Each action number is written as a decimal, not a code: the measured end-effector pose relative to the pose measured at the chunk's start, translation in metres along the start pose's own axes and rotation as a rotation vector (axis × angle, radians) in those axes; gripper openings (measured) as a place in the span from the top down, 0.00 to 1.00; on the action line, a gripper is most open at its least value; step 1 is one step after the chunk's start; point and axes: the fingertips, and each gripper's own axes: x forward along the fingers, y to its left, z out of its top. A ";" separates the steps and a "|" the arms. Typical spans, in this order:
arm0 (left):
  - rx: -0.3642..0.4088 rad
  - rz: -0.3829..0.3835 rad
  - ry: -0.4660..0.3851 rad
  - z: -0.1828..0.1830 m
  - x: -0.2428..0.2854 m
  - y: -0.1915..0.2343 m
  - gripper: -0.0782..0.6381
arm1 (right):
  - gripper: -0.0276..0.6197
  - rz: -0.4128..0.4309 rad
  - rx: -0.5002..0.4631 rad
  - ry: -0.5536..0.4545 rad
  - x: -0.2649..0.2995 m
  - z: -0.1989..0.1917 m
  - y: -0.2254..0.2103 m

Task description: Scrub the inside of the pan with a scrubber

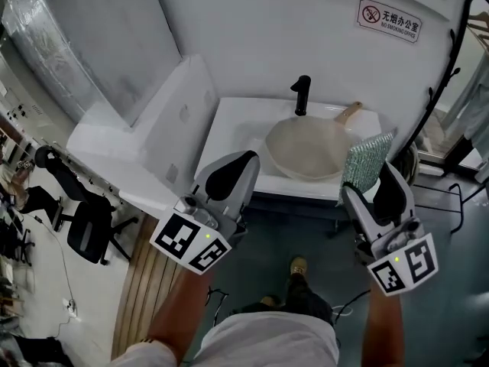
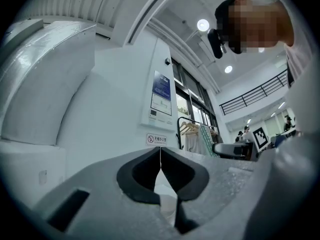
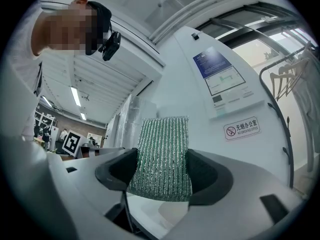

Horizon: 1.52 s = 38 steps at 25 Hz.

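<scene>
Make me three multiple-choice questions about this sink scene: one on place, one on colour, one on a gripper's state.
1. Where is the cream round pan with the wooden handle? A on a stove; B in the white sink; C on a shelf.
2. What colour is the tall faucet? A black; B red; C gold.
3. What does the right gripper hold? A nothing; B a spoon; C a green glittery mesh scrubber.
B: the sink's walls surround it. A: it stands black above the pan. C: its jaws clamp the sides.
</scene>
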 end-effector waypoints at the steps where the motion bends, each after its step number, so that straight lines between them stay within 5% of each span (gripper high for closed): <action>1: 0.002 0.003 0.001 -0.002 0.007 0.004 0.87 | 0.49 0.004 -0.001 0.000 0.005 -0.001 -0.006; 20: 0.025 0.177 0.105 -0.062 0.134 0.090 0.87 | 0.49 0.129 0.014 0.077 0.117 -0.048 -0.132; 32: -0.061 0.257 0.341 -0.122 0.150 0.140 0.86 | 0.49 0.181 -0.015 0.241 0.163 -0.092 -0.141; 38: -0.123 0.303 0.470 -0.154 0.148 0.163 0.74 | 0.49 0.213 -0.058 0.343 0.177 -0.119 -0.132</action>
